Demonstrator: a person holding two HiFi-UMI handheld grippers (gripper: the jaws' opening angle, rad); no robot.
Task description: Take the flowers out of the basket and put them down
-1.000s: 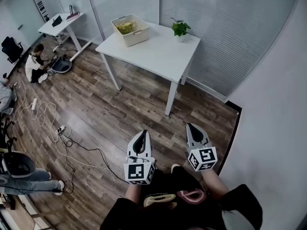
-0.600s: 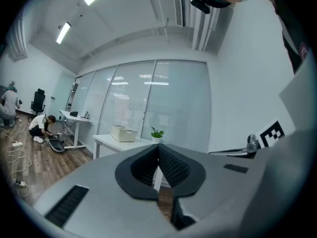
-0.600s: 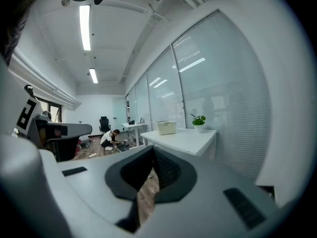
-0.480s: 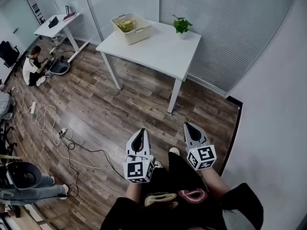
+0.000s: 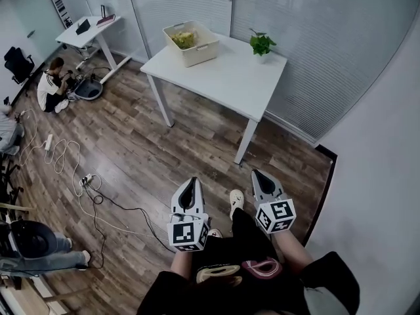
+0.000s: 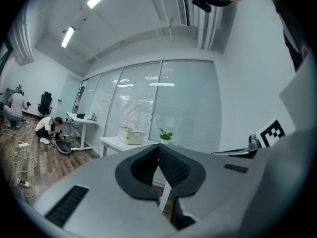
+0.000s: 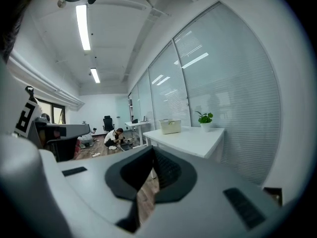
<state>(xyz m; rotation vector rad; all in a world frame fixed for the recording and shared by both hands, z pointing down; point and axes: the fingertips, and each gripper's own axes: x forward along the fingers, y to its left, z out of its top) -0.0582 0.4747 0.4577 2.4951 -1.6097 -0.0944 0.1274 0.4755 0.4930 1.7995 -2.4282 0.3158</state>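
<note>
A cream basket with yellow-green flowers in it stands at the far left corner of a white table. The basket also shows small in the left gripper view and in the right gripper view. My left gripper and right gripper are held side by side over the wooden floor, well short of the table. Both point towards it. Each has its jaws shut, with nothing between them, as the left gripper and right gripper show in their own views.
A small potted plant stands at the table's far right corner, by the blind-covered glass wall. A second desk, a crouching person and a black chair are at the far left. Cables trail across the floor. A white wall runs along the right.
Both grippers have moved forward towards the table, which has shifted slightly right in the head view. A shoe now shows between the grippers. The jaws look the same.
</note>
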